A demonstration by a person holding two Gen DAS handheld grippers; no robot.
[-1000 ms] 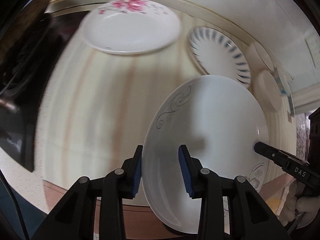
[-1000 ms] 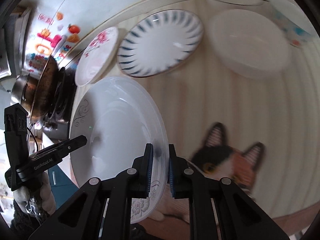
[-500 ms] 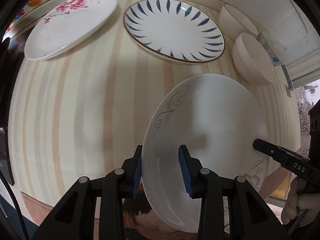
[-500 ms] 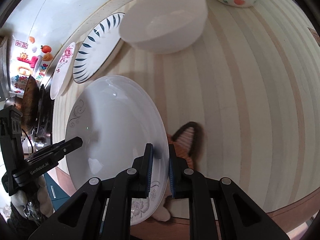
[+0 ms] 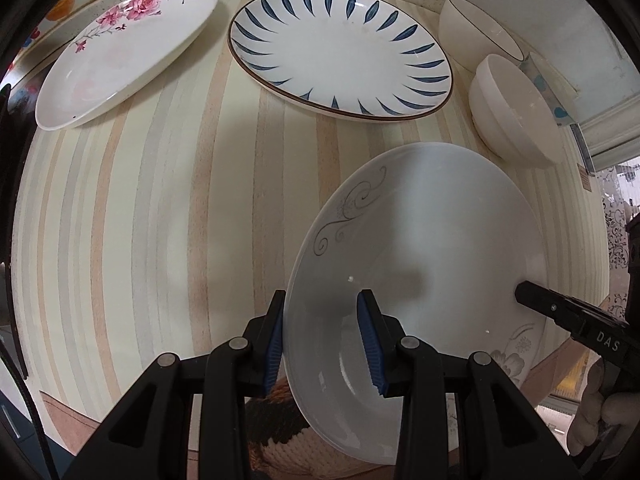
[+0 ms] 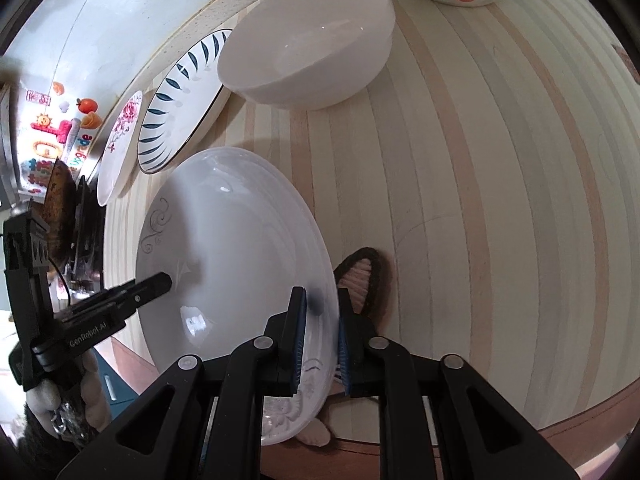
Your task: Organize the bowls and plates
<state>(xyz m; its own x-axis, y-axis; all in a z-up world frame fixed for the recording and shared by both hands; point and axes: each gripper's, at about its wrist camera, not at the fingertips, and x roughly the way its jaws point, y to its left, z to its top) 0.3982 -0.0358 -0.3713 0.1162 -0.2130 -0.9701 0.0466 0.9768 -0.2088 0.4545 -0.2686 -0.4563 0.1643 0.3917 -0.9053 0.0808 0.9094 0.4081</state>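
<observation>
White scroll-patterned plate (image 5: 424, 248) tilts above striped tablecloth (image 5: 160, 200).

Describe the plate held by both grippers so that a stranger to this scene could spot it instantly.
Start from the striped table. On its near side a white plate sits tilted between the two grippers. Unlike the pink-flowered plate and the blue-leaf plate behind it, it carries only faint grey scrollwork on its rim.

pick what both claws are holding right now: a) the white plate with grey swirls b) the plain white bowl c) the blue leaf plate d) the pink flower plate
a: the left claw and the right claw each pinch opposite rims of the white plate with grey swirls, while the pink flower plate, blue leaf plate and plain white bowl sit untouched on the striped mat.
</observation>
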